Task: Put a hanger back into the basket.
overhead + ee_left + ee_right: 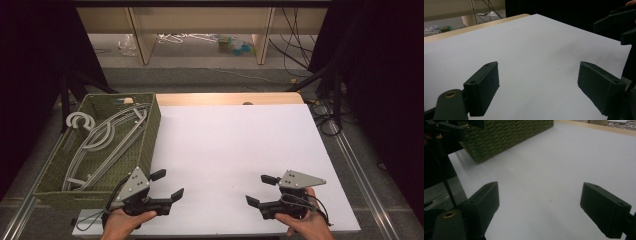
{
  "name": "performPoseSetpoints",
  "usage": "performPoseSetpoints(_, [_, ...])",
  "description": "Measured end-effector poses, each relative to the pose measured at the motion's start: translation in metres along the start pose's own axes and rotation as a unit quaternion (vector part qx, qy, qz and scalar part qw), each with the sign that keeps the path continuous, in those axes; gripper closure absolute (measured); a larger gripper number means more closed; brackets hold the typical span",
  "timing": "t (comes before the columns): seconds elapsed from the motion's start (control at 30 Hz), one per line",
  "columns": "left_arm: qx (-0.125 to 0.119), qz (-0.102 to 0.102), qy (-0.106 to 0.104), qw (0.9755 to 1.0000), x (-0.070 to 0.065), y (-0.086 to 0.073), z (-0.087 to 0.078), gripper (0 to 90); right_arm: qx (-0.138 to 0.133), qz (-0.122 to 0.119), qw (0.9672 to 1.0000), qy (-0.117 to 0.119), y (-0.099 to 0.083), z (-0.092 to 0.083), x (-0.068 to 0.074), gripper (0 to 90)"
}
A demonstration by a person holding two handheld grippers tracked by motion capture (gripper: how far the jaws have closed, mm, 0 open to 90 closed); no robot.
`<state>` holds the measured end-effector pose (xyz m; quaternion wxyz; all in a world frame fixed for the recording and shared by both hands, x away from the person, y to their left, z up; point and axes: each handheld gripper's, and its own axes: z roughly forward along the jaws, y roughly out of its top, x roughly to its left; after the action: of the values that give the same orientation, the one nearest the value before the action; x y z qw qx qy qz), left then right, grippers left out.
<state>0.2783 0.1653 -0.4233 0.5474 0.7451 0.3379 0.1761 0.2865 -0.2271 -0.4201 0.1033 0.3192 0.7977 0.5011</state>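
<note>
High view: your two hands are cut off at the bottom edge, so you see only part of each. Your left gripper (166, 184) hangs over the near left part of the white worktop (235, 150), just beside the near right corner of the green basket (150, 145). Its jaws stand wide apart with nothing between them. Your right gripper (258, 189) hangs over the near right part of the worktop, jaws also wide and empty. The two grippers are well apart and point toward each other.

The grey hangers (102, 142) lie in a pile inside the basket at the left edge of the worktop. They overlap, so it is hard to tell how many there are. Their long sides run from the near left to the far right of the basket. One hook (80, 121) sticks out over the far left rim.

Between the grippers, and out to the far edge, the worktop is bare.
</note>
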Motion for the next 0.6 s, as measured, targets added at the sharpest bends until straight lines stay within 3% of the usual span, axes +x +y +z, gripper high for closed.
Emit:
performPoseSetpoints(0.17, [0.005,0.004,-0.002,1.0,0.0,-0.002,0.001,17.2,-0.009,0.005,0.9999,-0.004,-0.008,-0.004,0.004,16.5])
performPoseSetpoints(0.6, [-0.002,-0.007,-0.003,1.0,0.002,-0.002,0.0,17.1,0.01,-0.004,0.9999,0.003,-0.014,0.003,0.009,16.5])
